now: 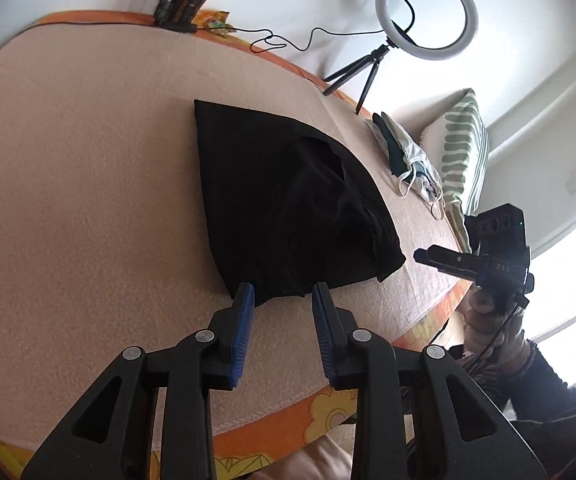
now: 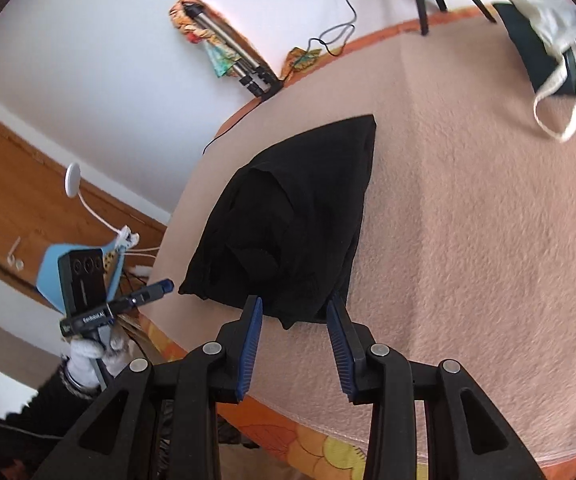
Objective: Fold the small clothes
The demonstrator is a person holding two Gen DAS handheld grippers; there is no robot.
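Note:
A black garment (image 1: pixel 283 204) lies folded in a rough triangle on the pink blanket (image 1: pixel 87 184); it also shows in the right wrist view (image 2: pixel 288 224). My left gripper (image 1: pixel 281 294) is open and empty, its blue-padded fingertips at the garment's near edge. My right gripper (image 2: pixel 294 306) is open and empty too, its tips at the garment's near corner. In the left wrist view the right gripper (image 1: pixel 424 257) hovers just off the garment's right corner. In the right wrist view the left gripper (image 2: pixel 165 285) sits at the garment's left edge.
A pile of other small clothes (image 1: pixel 408 160) lies at the blanket's far right, also in the right wrist view (image 2: pixel 552 40). A ring light on a tripod (image 1: pixel 426 16) stands behind it. A striped pillow (image 1: pixel 464 148) lies beyond. The orange flowered bed edge (image 1: pixel 328 412) runs close below the grippers.

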